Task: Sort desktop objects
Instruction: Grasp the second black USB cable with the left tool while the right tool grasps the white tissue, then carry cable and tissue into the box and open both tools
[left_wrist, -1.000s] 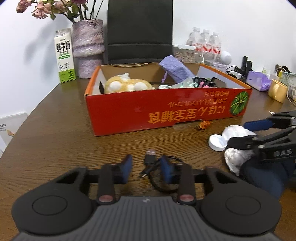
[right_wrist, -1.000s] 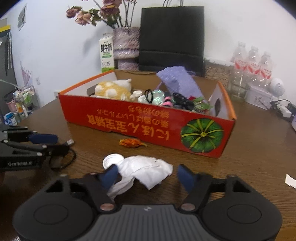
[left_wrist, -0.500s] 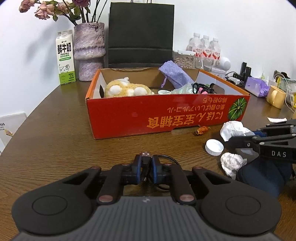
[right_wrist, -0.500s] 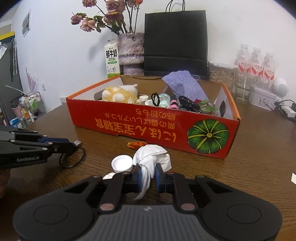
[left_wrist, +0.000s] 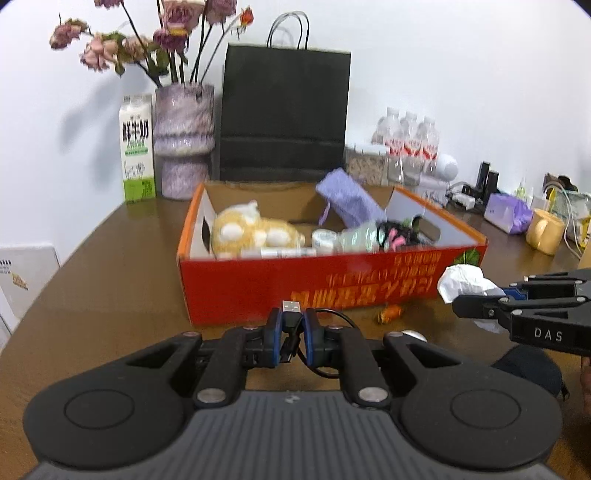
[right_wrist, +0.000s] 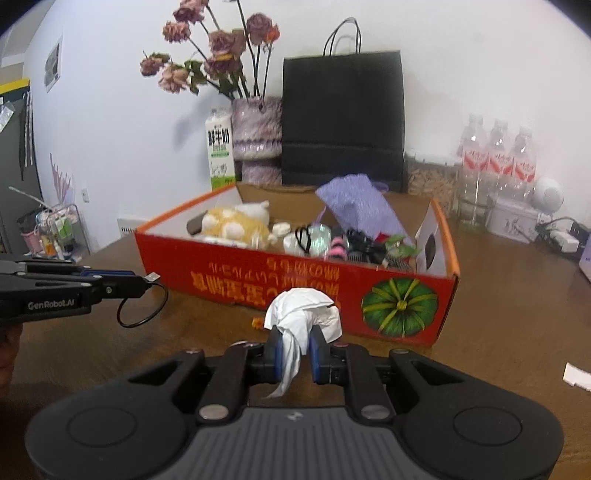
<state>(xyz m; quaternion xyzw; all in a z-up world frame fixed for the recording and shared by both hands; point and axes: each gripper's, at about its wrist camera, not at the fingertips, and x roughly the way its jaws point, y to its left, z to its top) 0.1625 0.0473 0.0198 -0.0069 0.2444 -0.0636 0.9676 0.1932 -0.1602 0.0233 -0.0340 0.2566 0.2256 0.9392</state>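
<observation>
— Jaws of the left gripper (left_wrist: 291, 334)?
— Clenched on the USB cable (left_wrist: 290, 309), before the red box (left_wrist: 314, 284).
— And the right gripper (right_wrist: 295, 349)?
— Clamped on the white tissue (right_wrist: 301, 314), above the table (right_wrist: 498, 314).
</observation>
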